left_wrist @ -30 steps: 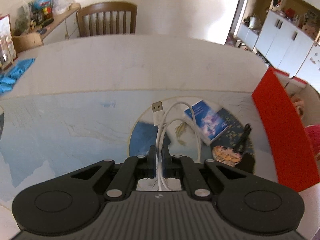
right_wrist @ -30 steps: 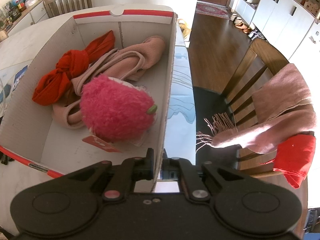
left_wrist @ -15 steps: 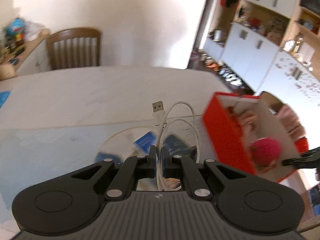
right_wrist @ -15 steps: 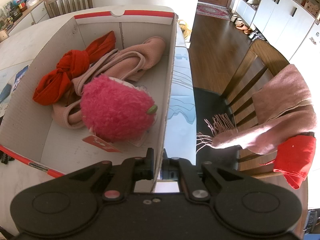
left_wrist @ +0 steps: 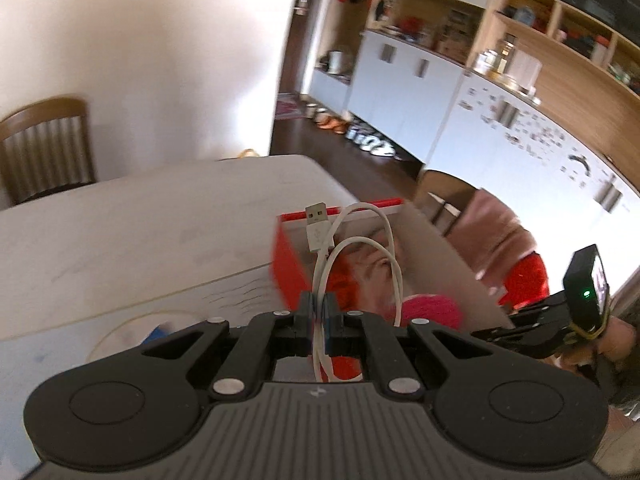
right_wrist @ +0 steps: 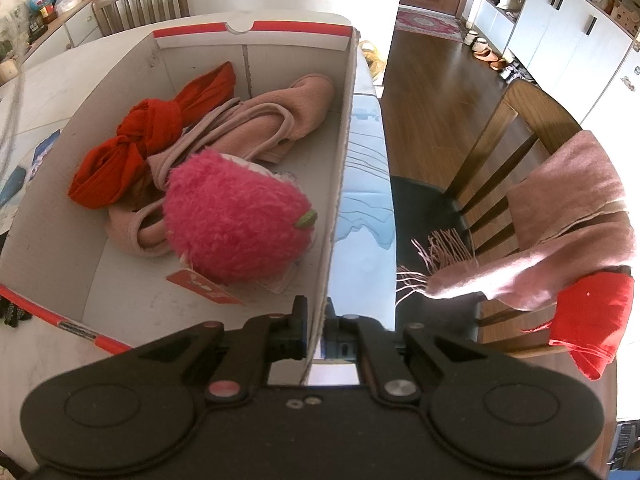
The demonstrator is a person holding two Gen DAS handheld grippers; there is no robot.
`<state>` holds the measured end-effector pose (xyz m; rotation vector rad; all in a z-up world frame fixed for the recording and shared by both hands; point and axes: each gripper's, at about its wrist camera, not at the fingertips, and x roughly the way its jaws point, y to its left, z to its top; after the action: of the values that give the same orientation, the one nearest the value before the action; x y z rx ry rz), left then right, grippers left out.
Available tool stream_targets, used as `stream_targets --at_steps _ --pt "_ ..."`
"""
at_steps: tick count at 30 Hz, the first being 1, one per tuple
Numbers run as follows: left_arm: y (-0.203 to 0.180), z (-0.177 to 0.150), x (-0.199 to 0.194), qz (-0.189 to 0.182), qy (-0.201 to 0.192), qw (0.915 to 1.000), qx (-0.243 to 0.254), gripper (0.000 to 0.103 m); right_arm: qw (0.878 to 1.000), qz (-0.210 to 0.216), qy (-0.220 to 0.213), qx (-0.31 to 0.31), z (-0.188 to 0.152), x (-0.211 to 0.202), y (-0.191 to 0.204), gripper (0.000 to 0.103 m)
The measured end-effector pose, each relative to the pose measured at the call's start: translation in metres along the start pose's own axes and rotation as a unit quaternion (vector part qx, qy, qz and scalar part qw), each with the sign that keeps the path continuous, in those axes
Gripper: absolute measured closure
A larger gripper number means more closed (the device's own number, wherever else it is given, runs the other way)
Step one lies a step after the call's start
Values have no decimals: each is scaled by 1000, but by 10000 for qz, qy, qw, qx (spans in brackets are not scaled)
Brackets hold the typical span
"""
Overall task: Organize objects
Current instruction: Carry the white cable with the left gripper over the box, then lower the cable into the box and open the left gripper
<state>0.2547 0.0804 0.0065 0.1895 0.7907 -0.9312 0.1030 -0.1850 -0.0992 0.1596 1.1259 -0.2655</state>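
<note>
My left gripper [left_wrist: 319, 312] is shut on a looped white USB cable [left_wrist: 320, 236] and holds it in the air in front of the open red and white cardboard box [left_wrist: 285, 264]. My right gripper [right_wrist: 316, 312] is shut on the right wall of that box [right_wrist: 340, 184]. Inside the box lie a knotted red cloth [right_wrist: 148, 136], a pink cloth [right_wrist: 280, 116] and a fuzzy pink plush toy [right_wrist: 232, 216]. The right gripper also shows at the right of the left wrist view [left_wrist: 540, 320].
The box stands on a white table [left_wrist: 140, 224] near its right edge. A wooden chair [right_wrist: 516, 136] with a pink scarf [right_wrist: 560, 216] and a red cloth [right_wrist: 592, 316] stands beside the table. Another chair [left_wrist: 44, 148] is at the far side.
My left gripper has swung to the right with the cable, from above the book and plate to in front of the box. The right gripper has stayed on the box wall.
</note>
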Motion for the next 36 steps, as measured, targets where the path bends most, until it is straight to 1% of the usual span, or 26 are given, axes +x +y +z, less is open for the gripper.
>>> stream_targets --at_steps 7,13,19,27,33,36 --pt "-44 30 53 -344 123 9989 284 99 10000 35 -15 -12 0 1 -2 98" --pt "-70 40 101 -448 348 9975 425 99 10000 71 -31 3 -1 1 -3 98" --pt "-77 41 143 -367 593 9966 446 99 9999 101 -41 20 -1 1 -4 97" --pt "-73 39 190 -61 977 9939 515 99 9999 128 -20 13 0 1 -5 97" --pt "-68 30 215 124 1272 9897 646 99 9999 142 0 9 0 1 -6 97" --pt "-67 25 224 154 1441 9870 702 99 9999 156 4 23 0 1 -6 97"
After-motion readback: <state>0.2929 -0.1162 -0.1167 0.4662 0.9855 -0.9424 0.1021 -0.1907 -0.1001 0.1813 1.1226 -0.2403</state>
